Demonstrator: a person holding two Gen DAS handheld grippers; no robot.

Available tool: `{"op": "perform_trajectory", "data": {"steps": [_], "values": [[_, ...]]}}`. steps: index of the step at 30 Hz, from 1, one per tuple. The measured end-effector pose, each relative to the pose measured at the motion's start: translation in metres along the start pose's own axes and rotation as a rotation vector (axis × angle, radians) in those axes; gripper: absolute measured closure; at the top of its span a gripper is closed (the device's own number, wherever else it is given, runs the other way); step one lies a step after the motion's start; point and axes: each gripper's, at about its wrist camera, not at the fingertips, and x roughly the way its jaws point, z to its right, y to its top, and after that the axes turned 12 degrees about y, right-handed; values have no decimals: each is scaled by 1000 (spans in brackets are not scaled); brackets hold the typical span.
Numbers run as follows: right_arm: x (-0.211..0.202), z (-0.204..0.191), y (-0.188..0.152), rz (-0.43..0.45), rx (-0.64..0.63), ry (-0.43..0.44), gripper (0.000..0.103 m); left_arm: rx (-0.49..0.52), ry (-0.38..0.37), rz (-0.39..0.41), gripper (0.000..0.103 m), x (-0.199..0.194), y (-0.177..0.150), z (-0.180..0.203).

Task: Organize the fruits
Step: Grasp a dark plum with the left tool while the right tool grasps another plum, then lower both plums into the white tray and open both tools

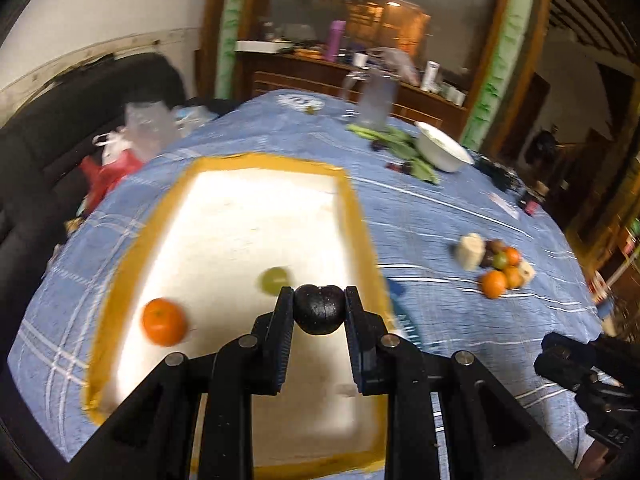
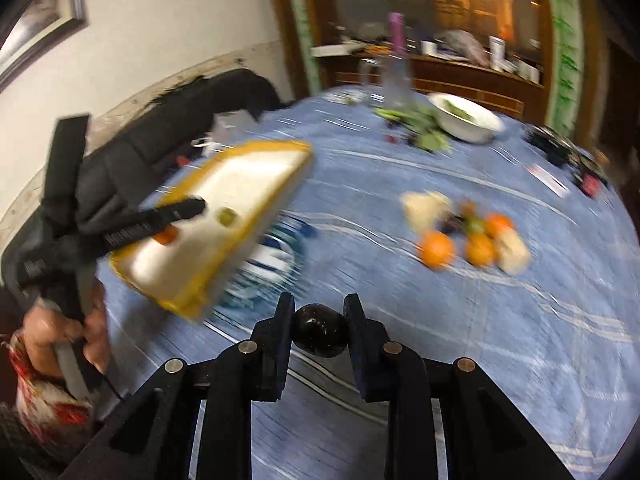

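Observation:
My left gripper [image 1: 319,309] is shut on a dark plum [image 1: 319,312] and holds it over the near right part of a white tray with a yellow rim [image 1: 352,204]. An orange [image 1: 165,321] and a green fruit [image 1: 275,280] lie in the tray. My right gripper [image 2: 319,330] is shut on another dark plum [image 2: 320,334] above the blue cloth. A pile of oranges [image 2: 437,249], small mixed fruits and pale pieces [image 2: 424,206] lies ahead on the right. It also shows in the left wrist view [image 1: 495,282]. The tray also shows in the right wrist view [image 2: 280,148].
A white bowl [image 1: 442,148] and green leaves [image 1: 404,146] sit at the far side of the round table with the blue checked cloth [image 1: 440,208]. A clear jug [image 1: 374,100] stands behind them. A blue-and-white item [image 2: 272,264] lies beside the tray. A dark sofa [image 1: 60,120] is at left.

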Motion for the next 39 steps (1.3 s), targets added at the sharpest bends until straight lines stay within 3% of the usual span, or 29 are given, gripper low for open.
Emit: {"op": "perform_trajectory", "data": {"steps": [8, 21, 24, 26, 29, 32, 39], "values": [[75, -51, 47, -46, -41, 150, 75, -32, 67, -36, 79, 11, -9, -34], [158, -68, 62, -157, -49, 142, 75, -77, 64, -79, 78, 20, -18, -58], [163, -65, 62, -162, -37, 146, 74, -99, 71, -76, 70, 17, -17, -62], [163, -62, 62, -161, -20, 150, 74, -118, 80, -66, 55, 13, -16, -65], [159, -59, 63, -151, -15, 148, 71, -147, 83, -54, 43, 7, -13, -70], [150, -57, 64, -126, -8, 148, 63, -157, 87, -48, 37, 2, -11, -69], [117, -43, 64, -64, 21, 153, 55, -123, 86, -19, 35, -19, -5, -51]]}}
